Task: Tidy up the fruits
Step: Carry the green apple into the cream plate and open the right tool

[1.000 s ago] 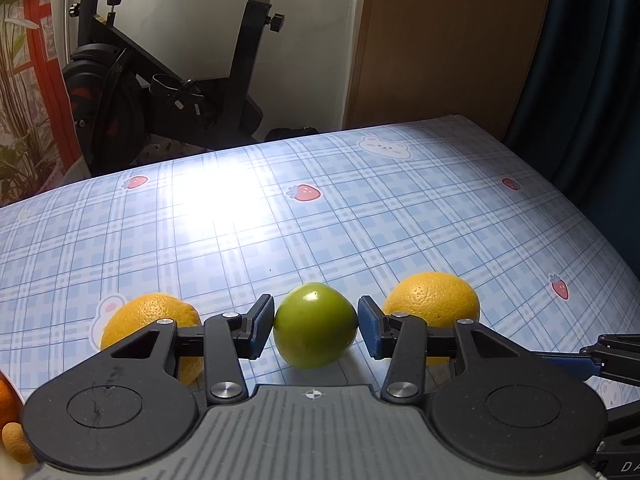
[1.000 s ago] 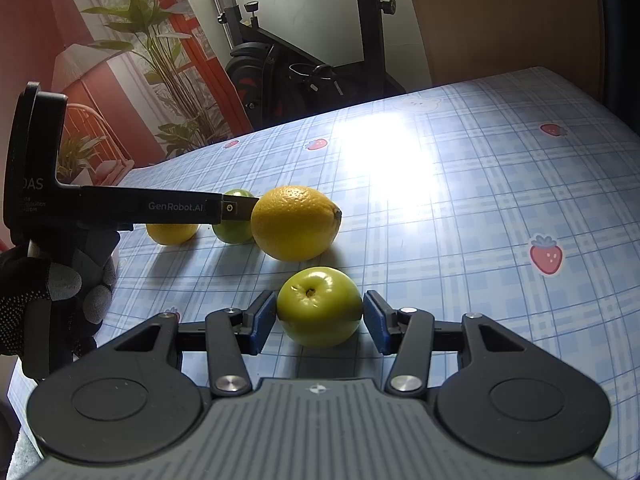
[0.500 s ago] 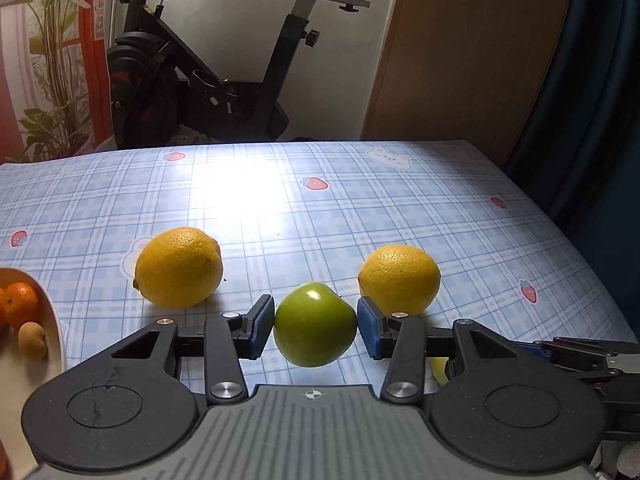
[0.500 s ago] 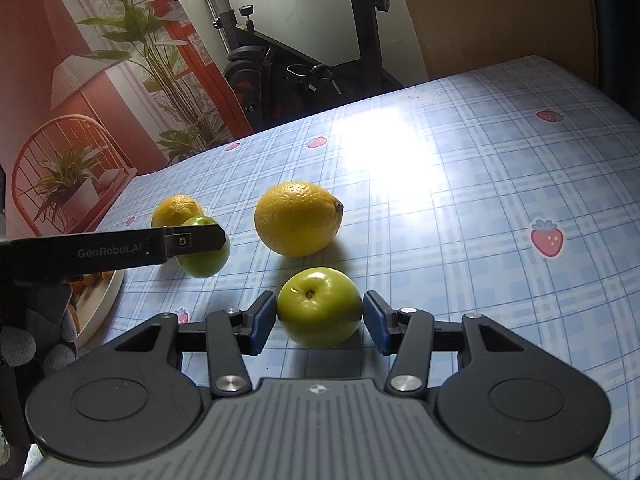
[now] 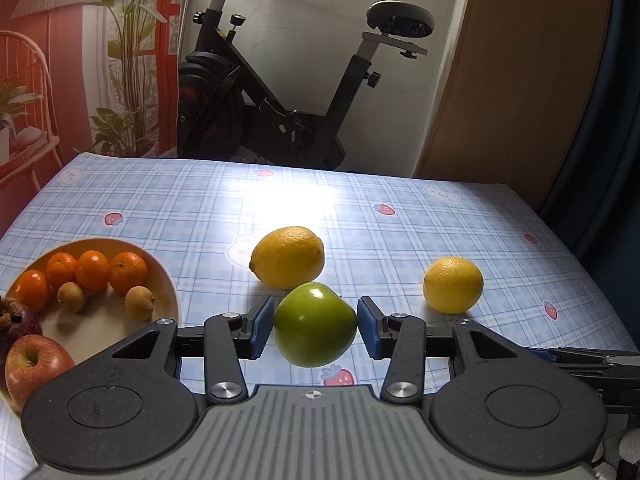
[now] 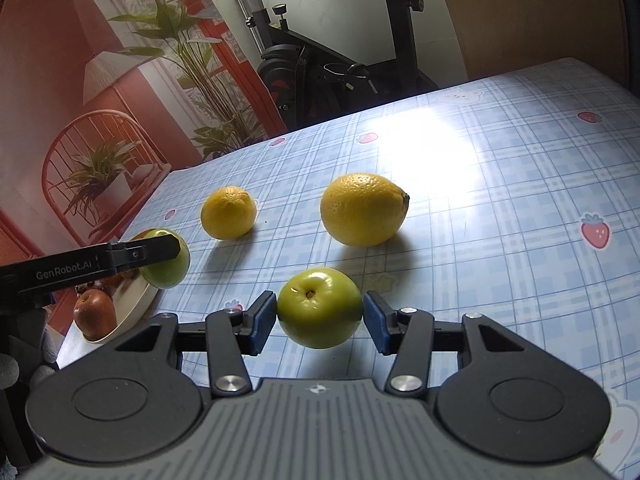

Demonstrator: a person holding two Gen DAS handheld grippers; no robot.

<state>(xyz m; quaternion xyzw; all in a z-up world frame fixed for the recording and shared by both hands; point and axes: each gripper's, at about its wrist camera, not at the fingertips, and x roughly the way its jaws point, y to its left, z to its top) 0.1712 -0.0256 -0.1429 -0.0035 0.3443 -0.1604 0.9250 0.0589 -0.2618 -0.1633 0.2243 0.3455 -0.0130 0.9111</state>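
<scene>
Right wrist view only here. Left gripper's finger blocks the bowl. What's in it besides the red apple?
Observer: Left wrist view shows four mandarins and two small tan fruits in the bowl.
Operator: Room for the left's green apple?
Observer: Looks so, the bowl's middle is bare, between the tan fruits and the red apple.
Operator: Both pads on that apple?
Observer: Yes, the left gripper has its blue pads pressing both its sides.

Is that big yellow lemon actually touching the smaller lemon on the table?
Apart. The right wrist view shows the big lemon and the smaller lemon with bare checked tablecloth between them.
</scene>
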